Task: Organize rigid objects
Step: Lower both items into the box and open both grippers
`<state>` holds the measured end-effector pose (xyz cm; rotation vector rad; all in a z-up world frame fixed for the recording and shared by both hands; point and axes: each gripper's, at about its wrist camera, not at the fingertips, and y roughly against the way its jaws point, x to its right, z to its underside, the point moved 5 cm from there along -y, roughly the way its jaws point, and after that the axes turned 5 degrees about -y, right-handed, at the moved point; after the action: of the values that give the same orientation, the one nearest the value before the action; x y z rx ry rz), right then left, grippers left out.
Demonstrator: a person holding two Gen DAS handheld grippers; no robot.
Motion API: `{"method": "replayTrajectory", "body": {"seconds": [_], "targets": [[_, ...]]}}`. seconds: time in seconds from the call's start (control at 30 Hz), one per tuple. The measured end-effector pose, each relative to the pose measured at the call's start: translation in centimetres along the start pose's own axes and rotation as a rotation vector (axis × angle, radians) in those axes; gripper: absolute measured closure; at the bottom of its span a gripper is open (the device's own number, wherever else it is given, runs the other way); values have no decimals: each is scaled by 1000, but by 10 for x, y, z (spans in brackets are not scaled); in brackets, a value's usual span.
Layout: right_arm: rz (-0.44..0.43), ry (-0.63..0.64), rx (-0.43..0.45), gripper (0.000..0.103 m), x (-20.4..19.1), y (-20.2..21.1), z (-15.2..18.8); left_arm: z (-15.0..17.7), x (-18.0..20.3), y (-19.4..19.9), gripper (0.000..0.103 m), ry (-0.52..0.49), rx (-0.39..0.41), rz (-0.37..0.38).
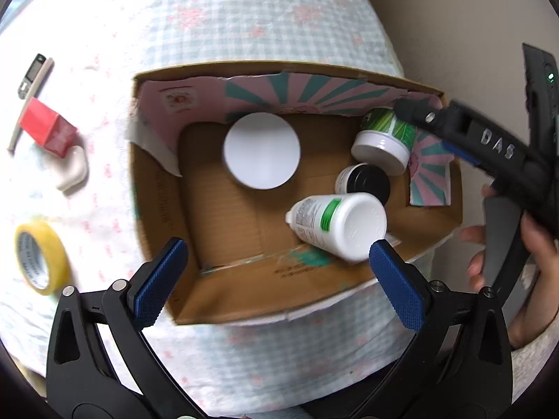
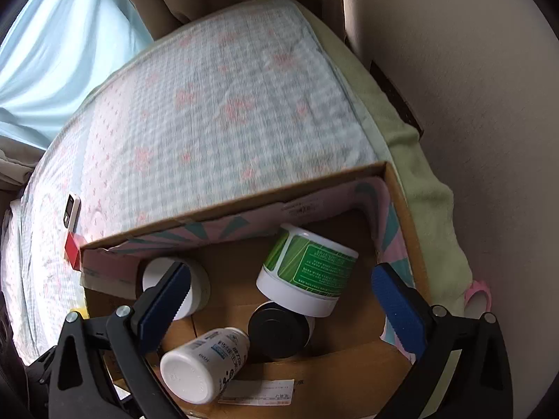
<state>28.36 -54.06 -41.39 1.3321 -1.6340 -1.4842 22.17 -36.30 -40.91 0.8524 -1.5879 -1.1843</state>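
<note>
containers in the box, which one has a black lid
The small jar between the green-labelled tub and the tipped white bottle. Its lid is black; the other containers are capped in white.

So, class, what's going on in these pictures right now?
A person holds a claw in each hand over a cardboard box on a bed. The left claw and right claw are open and empty. Four containers lie inside, including a green-labelled jar and a white bottle. Yellow tape and a red box remain outside.
</note>
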Motion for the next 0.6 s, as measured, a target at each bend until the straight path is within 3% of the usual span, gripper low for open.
{"method": "replayTrajectory", "body": {"seconds": [0.2, 0.6], "targets": [[11, -24, -10, 0, 2, 0, 0, 1, -10, -3, 0, 14, -12, -10], [8, -42, -38, 0, 0, 27, 11, 12, -6, 40, 0, -35, 25, -33]]}}
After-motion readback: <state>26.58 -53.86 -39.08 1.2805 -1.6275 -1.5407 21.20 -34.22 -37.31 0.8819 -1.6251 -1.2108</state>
